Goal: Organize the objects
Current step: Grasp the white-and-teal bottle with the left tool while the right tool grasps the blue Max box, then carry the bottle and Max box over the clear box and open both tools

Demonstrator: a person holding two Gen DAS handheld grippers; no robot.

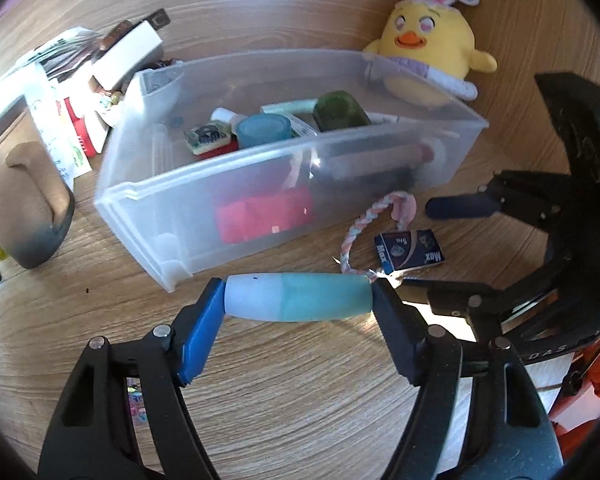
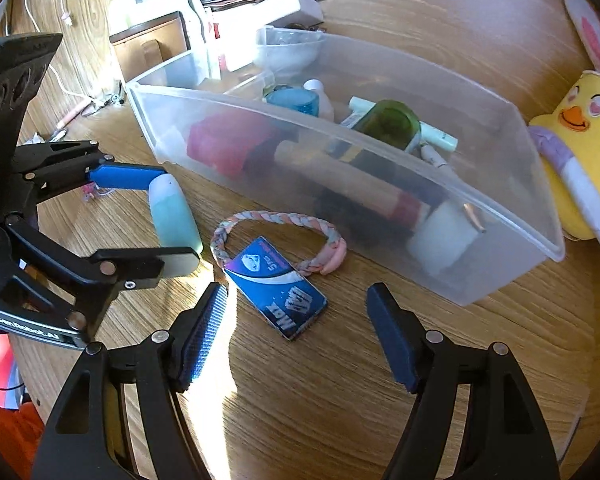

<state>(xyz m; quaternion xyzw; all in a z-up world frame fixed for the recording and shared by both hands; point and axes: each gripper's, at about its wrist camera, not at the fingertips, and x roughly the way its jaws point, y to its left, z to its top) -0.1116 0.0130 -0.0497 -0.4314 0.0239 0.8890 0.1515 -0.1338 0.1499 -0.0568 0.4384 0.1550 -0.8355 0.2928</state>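
On the desk, the packet lies lengthwise between the right gripper's open jaws; the left gripper clamps the bottle endwise.

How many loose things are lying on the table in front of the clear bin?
3: a bottle squeezed end to end in the left claw, a braided loop, and a blue packet overlapping it. The bin may hide more.

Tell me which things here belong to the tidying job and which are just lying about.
Part of the job:
- bottle, held end to end in left claw
- bin
- blue packet, below open right claw
- braided loop

Just lying about:
- chick plush
- boxes and papers
- brown pouch
- cables
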